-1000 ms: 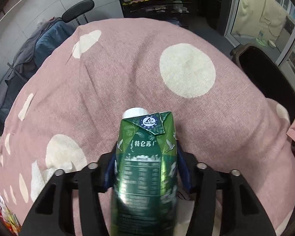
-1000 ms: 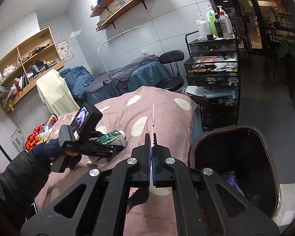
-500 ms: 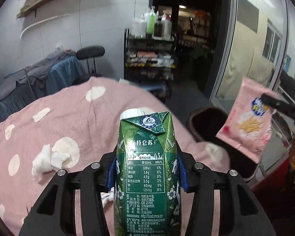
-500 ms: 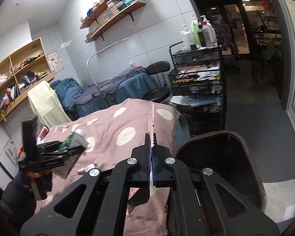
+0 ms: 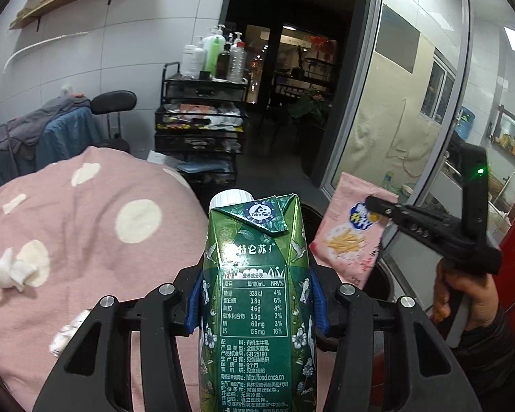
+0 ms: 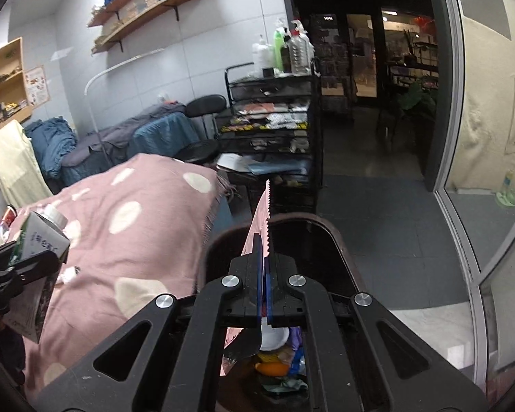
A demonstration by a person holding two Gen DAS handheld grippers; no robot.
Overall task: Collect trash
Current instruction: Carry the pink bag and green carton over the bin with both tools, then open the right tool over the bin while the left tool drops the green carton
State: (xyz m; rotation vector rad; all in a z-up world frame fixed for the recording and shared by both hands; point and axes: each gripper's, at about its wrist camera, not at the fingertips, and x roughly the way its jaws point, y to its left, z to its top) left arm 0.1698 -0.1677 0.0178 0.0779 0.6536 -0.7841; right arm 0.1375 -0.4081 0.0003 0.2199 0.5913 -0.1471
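Over the bin (image 6: 343,240): my right claw (image 6: 265,264) clenched on pink snack packet (image 5: 350,237); left claw (image 5: 255,304) half-open width, pads gripping green milk carton (image 5: 255,274) sides, upright.

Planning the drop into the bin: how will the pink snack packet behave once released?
The thin pink foil snack packet hangs flat from the right hand-held gripper, so it is probably light and floppy. It may flutter rather than fall straight into the dark bin.
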